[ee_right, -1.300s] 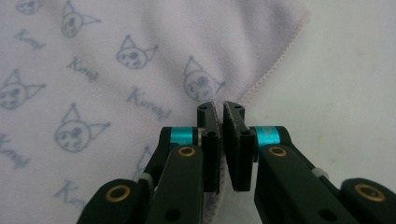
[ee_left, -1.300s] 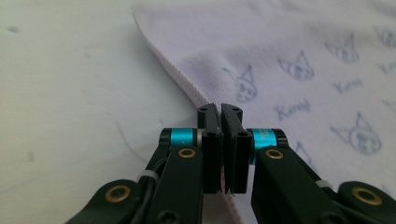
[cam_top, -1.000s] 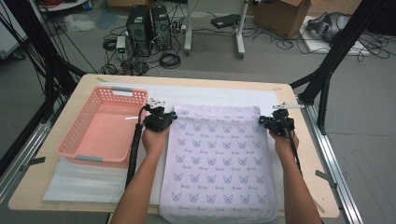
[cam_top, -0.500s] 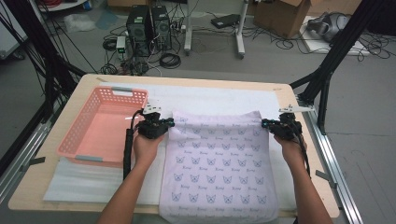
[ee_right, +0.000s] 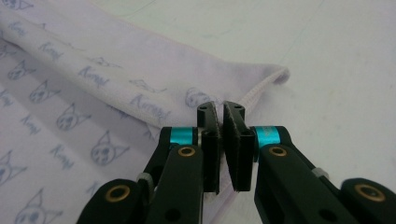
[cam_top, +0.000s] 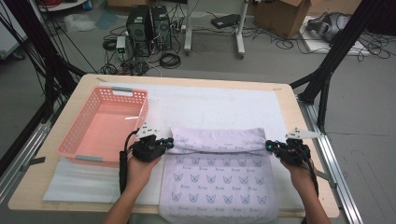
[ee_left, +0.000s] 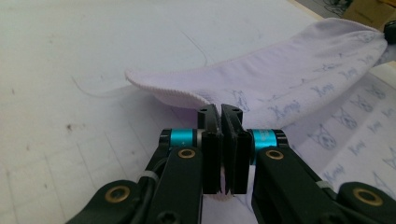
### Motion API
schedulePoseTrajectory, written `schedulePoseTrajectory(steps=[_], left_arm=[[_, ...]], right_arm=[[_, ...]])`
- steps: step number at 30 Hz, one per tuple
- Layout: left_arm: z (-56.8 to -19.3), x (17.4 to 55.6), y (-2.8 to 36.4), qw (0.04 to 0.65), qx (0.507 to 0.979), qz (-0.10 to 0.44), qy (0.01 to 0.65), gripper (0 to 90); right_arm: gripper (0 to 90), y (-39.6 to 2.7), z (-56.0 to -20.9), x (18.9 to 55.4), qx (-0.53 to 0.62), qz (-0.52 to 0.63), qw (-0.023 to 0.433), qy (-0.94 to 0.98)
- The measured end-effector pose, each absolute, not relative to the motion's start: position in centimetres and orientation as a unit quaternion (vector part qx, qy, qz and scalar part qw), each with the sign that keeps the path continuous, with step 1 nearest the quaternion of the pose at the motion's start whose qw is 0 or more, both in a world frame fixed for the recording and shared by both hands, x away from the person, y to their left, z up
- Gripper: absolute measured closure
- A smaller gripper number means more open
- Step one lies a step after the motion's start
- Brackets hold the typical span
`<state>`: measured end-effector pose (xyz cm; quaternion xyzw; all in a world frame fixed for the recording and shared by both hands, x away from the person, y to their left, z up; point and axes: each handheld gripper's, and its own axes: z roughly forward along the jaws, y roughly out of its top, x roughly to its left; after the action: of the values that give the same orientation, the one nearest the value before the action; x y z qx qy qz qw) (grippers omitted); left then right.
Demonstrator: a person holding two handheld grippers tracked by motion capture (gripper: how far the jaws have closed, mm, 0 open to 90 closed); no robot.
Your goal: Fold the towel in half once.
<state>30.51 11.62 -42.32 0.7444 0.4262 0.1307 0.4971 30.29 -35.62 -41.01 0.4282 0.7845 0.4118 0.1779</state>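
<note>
I have the left gripper (cam_top: 169, 142) clamped on the left far corner of the towel (cam_top: 215, 179), jaws pressed together with the hem pinched between the pads (ee_left: 211, 154). The right gripper (cam_top: 269, 146) is clamped the same way on the right far corner — in the right gripper view the stitched edge runs into the narrow slit between its jaws.

The towel, pale lilac with a printed cat-face pattern, lies on the white mat (cam_top: 219, 105) that covers the table (cam_top: 289, 107). Its far edge is lifted and doubled toward me, forming a soft rolled fold between the two grippers; the near part lies flat and reaches the near table edge.

The pink basket (cam_top: 74, 140) stands on the left side of the table, just beside the left gripper — apart from the towel.
</note>
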Motion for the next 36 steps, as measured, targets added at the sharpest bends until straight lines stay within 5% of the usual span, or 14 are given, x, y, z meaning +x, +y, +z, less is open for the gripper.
schedulePoseTrajectory(steps=[8,11,17,28,33,36], left_arm=[[-44.2,29.3,11.5,0.478,0.755,0.123,0.431,84.7],[-44.1,30.1,11.2,0.471,0.748,0.124,0.450,61.0],[-43.7,32.3,11.1,0.491,0.735,0.141,0.447,43.8],[-44.4,37.0,10.0,0.437,0.756,0.112,0.475,43.5],[-44.7,36.8,9.3,0.411,0.777,0.141,0.456,52.5],[-44.7,36.8,9.5,0.403,0.778,0.156,0.457,67.1]], right_arm=[[84.2,-35.9,-43.3,28.4,0.436,0.403,0.154,0.790],[70.8,-35.7,-43.4,28.7,0.449,0.401,0.167,0.781],[54.5,-35.2,-42.2,30.7,0.463,0.402,0.182,0.769],[41.8,-34.6,-41.6,35.0,0.506,0.383,0.186,0.750],[41.7,-34.1,-42.0,36.2,0.513,0.358,0.165,0.762],[39.9,-33.5,-42.7,36.9,0.515,0.347,0.159,0.768]])
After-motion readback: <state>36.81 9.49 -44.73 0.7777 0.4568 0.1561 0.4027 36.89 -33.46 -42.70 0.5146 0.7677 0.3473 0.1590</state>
